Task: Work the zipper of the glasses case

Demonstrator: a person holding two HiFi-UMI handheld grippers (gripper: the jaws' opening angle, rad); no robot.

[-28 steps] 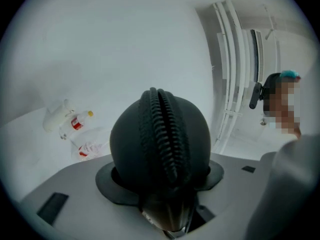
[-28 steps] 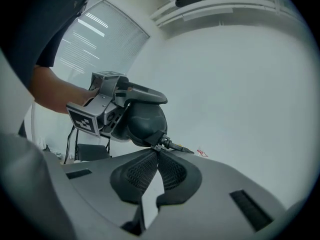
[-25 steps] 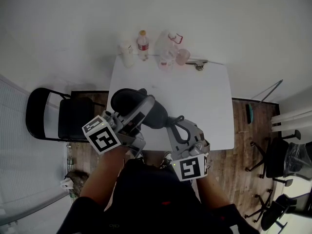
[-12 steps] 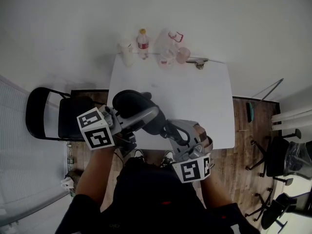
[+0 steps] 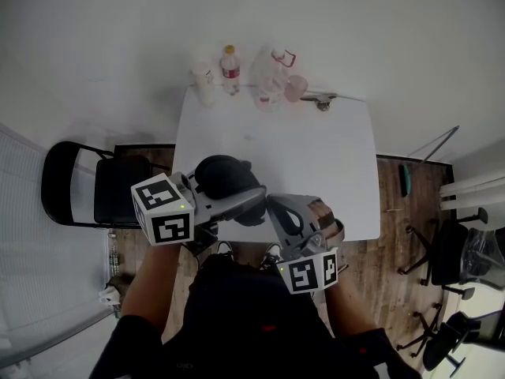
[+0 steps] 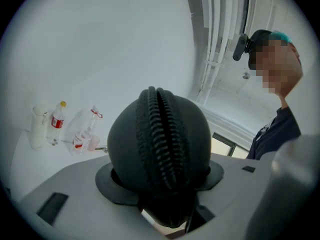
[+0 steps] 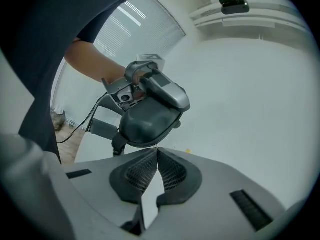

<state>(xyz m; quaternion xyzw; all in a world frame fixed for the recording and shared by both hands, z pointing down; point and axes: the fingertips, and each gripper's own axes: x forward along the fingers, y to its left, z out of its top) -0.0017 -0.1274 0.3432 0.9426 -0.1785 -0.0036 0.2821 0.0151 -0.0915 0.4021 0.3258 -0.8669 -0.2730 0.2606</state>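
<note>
A black glasses case point(image 5: 225, 176) is held in the air over the near edge of the white table point(image 5: 316, 156). My left gripper point(image 5: 241, 189) is shut on its sides. In the left gripper view the case point(image 6: 155, 129) fills the gap between the jaws of that gripper point(image 6: 162, 181), and its closed zipper teeth run up the middle. My right gripper point(image 5: 268, 202) comes in from the right with its tips at the case's end. In the right gripper view its jaws point(image 7: 157, 151) are shut, with a small metal glint, the zipper pull, pinched under the case point(image 7: 147, 121).
At the table's far edge stand a red-labelled bottle point(image 5: 230, 71), a white container point(image 5: 207, 85), a clear plastic bag point(image 5: 272, 76) and a pink cup point(image 5: 296, 91). A black folding chair point(image 5: 95, 188) stands left of the table. Wooden floor lies on both sides.
My left gripper has rolled and swung the case a little to the right and closer to the body. The right gripper has rolled slightly, with its tips kept at the case's end.
</note>
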